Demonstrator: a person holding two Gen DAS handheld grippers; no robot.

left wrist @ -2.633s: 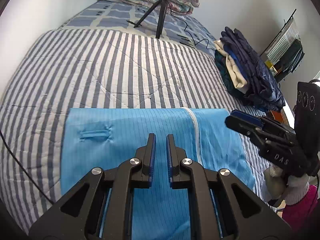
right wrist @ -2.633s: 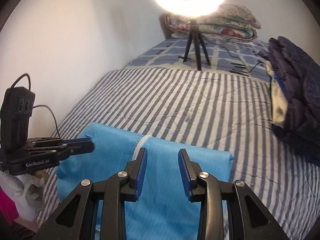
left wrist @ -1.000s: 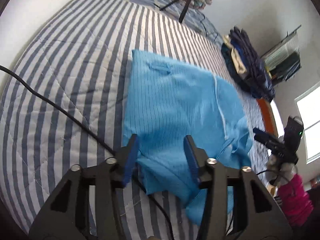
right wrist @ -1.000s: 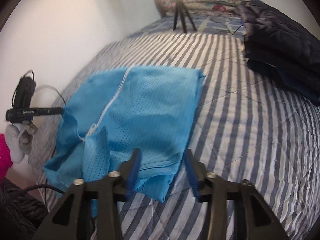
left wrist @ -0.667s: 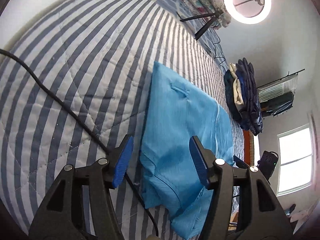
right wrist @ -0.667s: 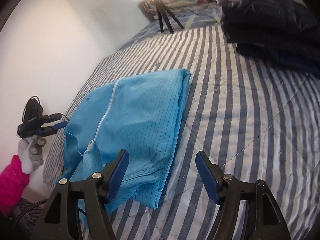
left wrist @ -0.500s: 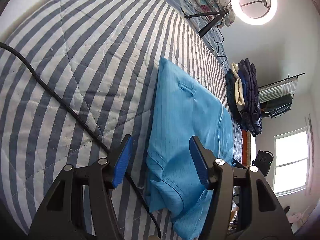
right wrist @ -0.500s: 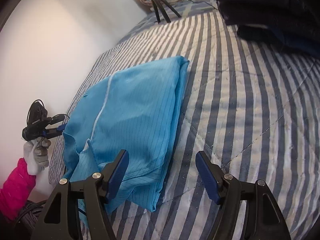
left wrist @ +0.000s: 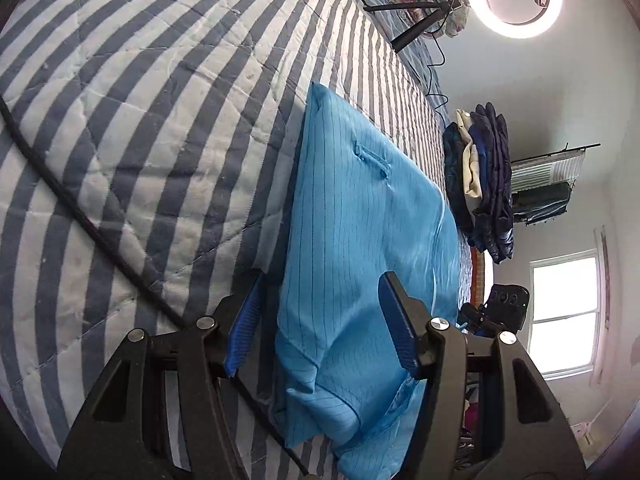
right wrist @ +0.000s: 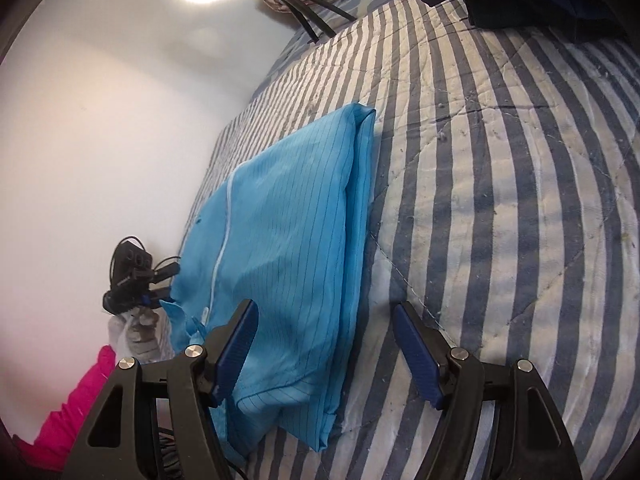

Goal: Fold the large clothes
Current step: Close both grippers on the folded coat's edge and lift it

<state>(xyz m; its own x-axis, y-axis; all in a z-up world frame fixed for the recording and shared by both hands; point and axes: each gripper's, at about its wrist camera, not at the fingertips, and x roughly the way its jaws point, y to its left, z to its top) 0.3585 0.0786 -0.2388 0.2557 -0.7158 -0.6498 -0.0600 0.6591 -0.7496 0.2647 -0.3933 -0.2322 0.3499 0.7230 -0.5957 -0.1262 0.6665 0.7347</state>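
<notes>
Folding is partly done: we see the blue garment (left wrist: 360,240) folded long on the bed (left wrist: 140,120). Our left gripper (left wrist: 316,328) and right gripper (right wrist: 326,354) hang open, empty, over its side edges, another fold left

A bright blue pinstriped garment (left wrist: 360,240) with a white zipper (right wrist: 218,256) lies folded into a long panel on a striped bed quilt (left wrist: 140,120), its near end rumpled.

Pinstriped blue garment (left wrist: 360,240), blue-white striped quilt (left wrist: 160,120)
</notes>
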